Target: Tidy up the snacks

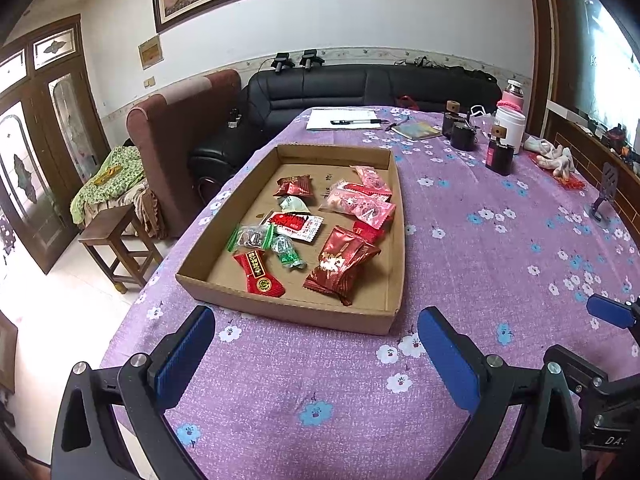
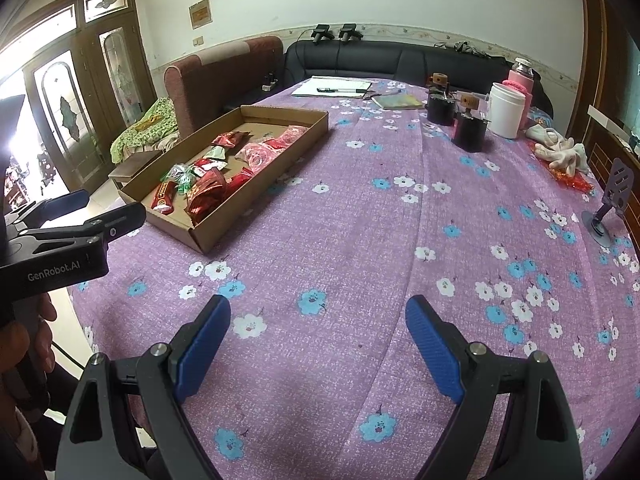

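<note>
A shallow cardboard tray [image 1: 224, 284] sits on the purple flowered tablecloth [image 1: 480, 240] near the table's left edge. It holds several snack packets: a large dark red one [image 1: 340, 266], a red candy bar [image 1: 258, 272], a green-wrapped one [image 1: 286, 254], a red-and-white packet [image 1: 296, 226] and pink packets [image 1: 360, 204]. My left gripper [image 1: 316, 356] is open and empty, just in front of the tray. My right gripper [image 2: 318, 344] is open and empty over bare cloth, right of the tray [image 2: 208, 236]. The left gripper's body [image 2: 72, 232] shows at the right wrist view's left edge.
At the far end lie white paper with a pen [image 1: 356, 122] and a notebook [image 1: 418, 130]. Dark jars [image 1: 500, 154], a white canister [image 1: 510, 128] and a pink flask [image 1: 512, 98] stand at the far right, with white gloves [image 1: 554, 156] and a phone stand [image 1: 606, 192]. Sofas and a wooden stool [image 1: 116, 240] stand beyond the left edge.
</note>
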The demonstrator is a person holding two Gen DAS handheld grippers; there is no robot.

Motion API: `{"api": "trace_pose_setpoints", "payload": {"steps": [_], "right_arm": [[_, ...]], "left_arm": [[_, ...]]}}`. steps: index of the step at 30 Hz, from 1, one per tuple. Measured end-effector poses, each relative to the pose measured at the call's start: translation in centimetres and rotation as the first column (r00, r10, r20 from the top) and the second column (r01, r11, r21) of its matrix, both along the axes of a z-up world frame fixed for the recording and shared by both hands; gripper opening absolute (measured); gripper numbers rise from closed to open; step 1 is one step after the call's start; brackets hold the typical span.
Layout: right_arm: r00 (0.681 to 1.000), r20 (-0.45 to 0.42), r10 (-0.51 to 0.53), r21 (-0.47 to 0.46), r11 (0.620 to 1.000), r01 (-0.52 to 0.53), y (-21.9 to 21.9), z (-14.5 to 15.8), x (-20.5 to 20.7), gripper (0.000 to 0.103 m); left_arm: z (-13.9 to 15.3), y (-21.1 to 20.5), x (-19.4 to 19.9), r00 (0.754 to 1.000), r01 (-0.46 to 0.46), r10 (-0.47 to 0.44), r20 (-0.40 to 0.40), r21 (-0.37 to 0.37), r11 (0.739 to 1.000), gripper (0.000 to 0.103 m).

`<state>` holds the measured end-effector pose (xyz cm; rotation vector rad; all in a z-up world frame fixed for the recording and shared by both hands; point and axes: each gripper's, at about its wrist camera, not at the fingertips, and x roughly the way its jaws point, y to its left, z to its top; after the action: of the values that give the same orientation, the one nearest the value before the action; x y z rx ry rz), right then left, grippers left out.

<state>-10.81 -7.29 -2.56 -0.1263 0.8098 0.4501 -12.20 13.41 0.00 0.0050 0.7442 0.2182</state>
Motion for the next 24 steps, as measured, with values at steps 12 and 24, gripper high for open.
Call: {"api": "trace_pose_setpoints", "payload": {"steps": [12,24], "right_arm": [[1.0,0.0,0.011,-0.002,1.0,-0.011,0.0,-0.1,0.1,0.089],[1.0,0.01,0.029,-0.008,1.0,-0.029,0.4,0.0,0.1,0.089]], "left_arm": [[0.0,0.3,-0.1,0.998,-0.056,0.056,0.002,0.036,0.998,0.102],[0.4,0.8,0.0,0.997,-0.077,0.078,0.007,-0.039,0.996,0.102]]}}
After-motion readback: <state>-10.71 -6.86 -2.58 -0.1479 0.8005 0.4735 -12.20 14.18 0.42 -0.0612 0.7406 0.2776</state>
